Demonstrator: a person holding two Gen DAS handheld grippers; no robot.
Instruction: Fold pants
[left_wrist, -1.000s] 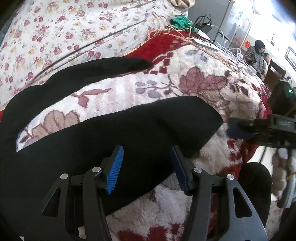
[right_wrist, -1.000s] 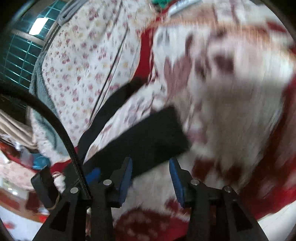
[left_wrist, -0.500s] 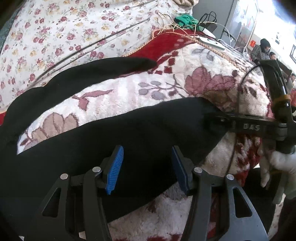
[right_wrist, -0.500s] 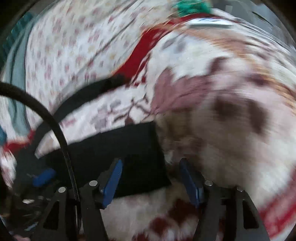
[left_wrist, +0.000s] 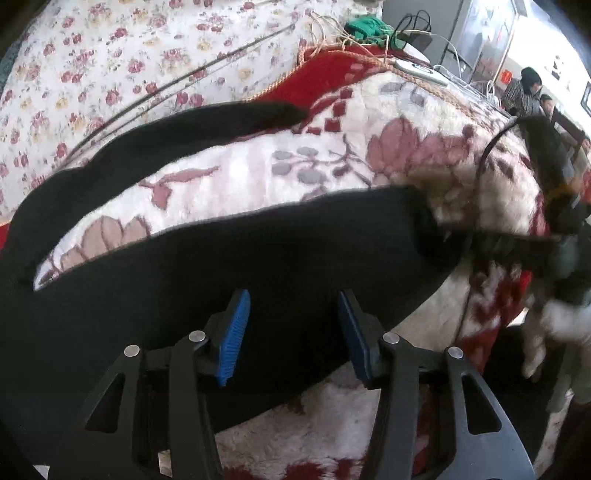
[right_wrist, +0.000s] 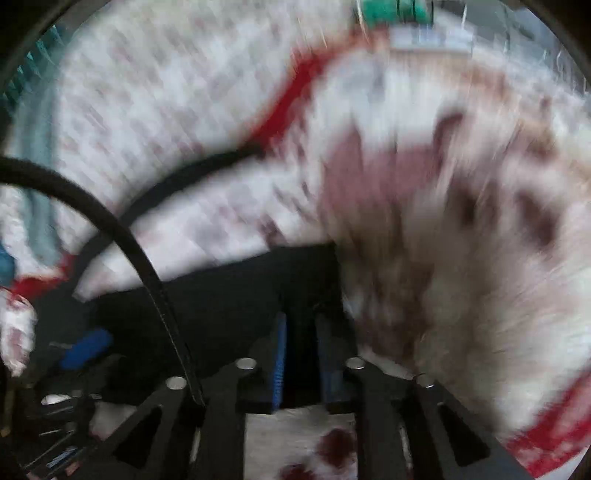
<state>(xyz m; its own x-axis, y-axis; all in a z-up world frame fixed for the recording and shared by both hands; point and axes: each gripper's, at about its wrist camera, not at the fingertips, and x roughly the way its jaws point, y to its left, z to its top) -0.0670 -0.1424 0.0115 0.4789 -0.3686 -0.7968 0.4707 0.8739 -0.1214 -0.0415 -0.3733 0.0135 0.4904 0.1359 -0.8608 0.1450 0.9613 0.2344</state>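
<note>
Black pants (left_wrist: 236, 258) lie spread on a fluffy red-and-white floral blanket (left_wrist: 369, 155), the two legs forking away to the right. My left gripper (left_wrist: 291, 332) is open, its blue pads hovering over the near leg. My right gripper (right_wrist: 301, 347) is nearly shut on the hem end of the near leg (right_wrist: 258, 288); that view is motion-blurred. In the left wrist view the right gripper (left_wrist: 498, 247) reaches in from the right to the leg's end.
A floral quilt (left_wrist: 129, 66) covers the far left of the bed. Cables, a green item (left_wrist: 365, 27) and a white device (left_wrist: 417, 68) lie at the far end. People sit in the background right (left_wrist: 524, 88).
My right gripper has moved onto the hem of the near leg and closed from open to nearly shut on it. My left gripper has stayed open in place.
</note>
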